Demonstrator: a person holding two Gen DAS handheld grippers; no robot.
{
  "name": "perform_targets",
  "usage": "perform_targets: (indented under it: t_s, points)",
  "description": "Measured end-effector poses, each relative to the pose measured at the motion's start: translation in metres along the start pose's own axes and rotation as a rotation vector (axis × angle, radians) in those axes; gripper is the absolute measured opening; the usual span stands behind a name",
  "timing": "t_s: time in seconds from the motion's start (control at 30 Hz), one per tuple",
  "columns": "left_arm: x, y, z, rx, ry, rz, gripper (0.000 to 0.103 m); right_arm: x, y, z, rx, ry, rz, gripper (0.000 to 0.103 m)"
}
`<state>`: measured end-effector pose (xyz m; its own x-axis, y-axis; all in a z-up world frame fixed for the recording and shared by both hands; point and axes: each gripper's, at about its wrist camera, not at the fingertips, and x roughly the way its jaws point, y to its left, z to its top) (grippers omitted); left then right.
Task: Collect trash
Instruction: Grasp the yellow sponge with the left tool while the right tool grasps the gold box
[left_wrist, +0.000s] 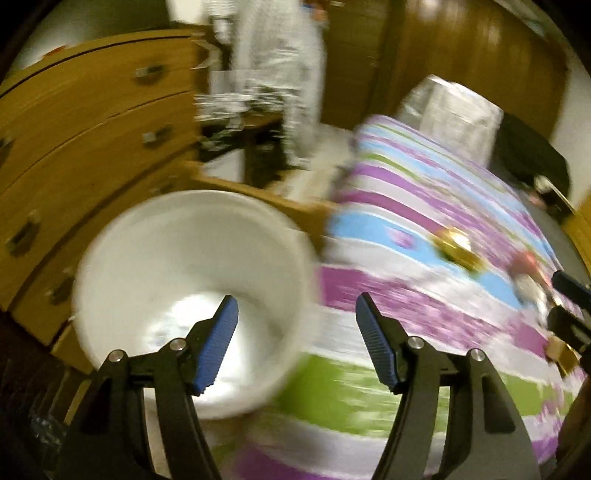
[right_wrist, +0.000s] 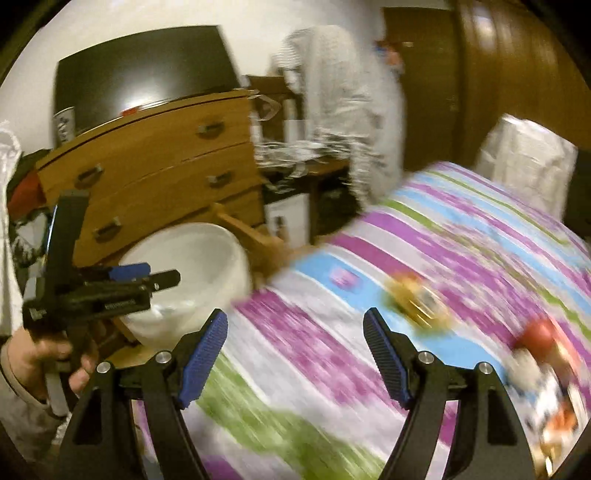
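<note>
Both grippers empty, jaws apart: left gripper (left_wrist: 297, 341) over white bin (left_wrist: 192, 266); right gripper (right_wrist: 295, 354) above striped bedspread (right_wrist: 332, 350). Gold wrapper (right_wrist: 417, 299) beyond right fingertip, probably light, crinkly; pinch by edge.

1. Left gripper (left_wrist: 297, 343): two black plastic fingers, each faced with a ribbed blue pad (left_wrist: 218, 345); silver screw heads at the linkage joints, lower part of the frame.
2. Right gripper (right_wrist: 295, 354): same build, black fingers, textured blue pads (right_wrist: 205, 356), silver screws low in the frame.
3. Left gripper body, seen at left of the right wrist view: black, with a small white printed label.
4. Left hand (right_wrist: 40, 354): light grey sleeve (right_wrist: 18, 398) at the wrist, lower left.
</note>
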<state>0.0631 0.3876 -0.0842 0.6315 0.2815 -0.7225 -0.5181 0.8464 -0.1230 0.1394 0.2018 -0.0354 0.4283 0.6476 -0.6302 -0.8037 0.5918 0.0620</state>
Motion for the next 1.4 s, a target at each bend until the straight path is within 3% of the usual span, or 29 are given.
perform_targets:
  t_s: [0.3,0.53,0.67,0.73,0.8,0.83,0.93,1.1,1.2,1.23,1.27,1.33,1.4]
  points:
    - [0.034,-0.167,-0.041,0.253,0.108,-0.227,0.063,-0.095,-0.134,-0.117,0.158,0.018,-0.214,0.077]
    - [0.048,-0.248,-0.077,0.400,0.170,-0.327,0.063,-0.147,-0.222,-0.182,0.192,0.034,-0.418,0.074]
    - [0.055,-0.283,-0.086,0.446,0.181,-0.360,0.063,-0.142,-0.264,-0.207,0.231,0.090,-0.452,0.053]
    - [0.059,-0.299,-0.088,0.467,0.191,-0.378,0.063,-0.133,-0.275,-0.215,0.234,0.101,-0.431,0.048]
    - [0.059,-0.310,-0.090,0.483,0.197,-0.393,0.063,-0.126,-0.282,-0.218,0.258,0.113,-0.409,0.030]
    - [0.058,-0.315,-0.091,0.493,0.198,-0.399,0.063,-0.126,-0.281,-0.219,0.276,0.118,-0.401,0.015]
    - [0.057,-0.331,-0.094,0.532,0.194,-0.424,0.063,-0.141,-0.286,-0.227,0.400,0.118,-0.337,0.012]
    - [0.052,-0.357,-0.097,0.613,0.155,-0.496,0.071,-0.175,-0.288,-0.259,0.638,0.129,-0.175,0.013]
    - [0.042,-0.374,-0.101,0.688,0.123,-0.561,0.078,-0.190,-0.289,-0.274,0.647,0.150,-0.204,0.015]
    - [0.039,-0.379,-0.102,0.712,0.116,-0.583,0.080,-0.196,-0.288,-0.276,0.633,0.152,-0.226,0.022]
    - [0.038,-0.383,-0.103,0.734,0.111,-0.599,0.083,-0.200,-0.289,-0.277,0.621,0.150,-0.242,0.040]
    - [0.037,-0.394,-0.105,0.787,0.092,-0.620,0.084,-0.207,-0.287,-0.273,0.571,0.152,-0.269,0.058]
    - [0.043,-0.403,-0.104,0.807,0.094,-0.621,0.085,-0.210,-0.280,-0.263,0.492,0.166,-0.296,0.066]
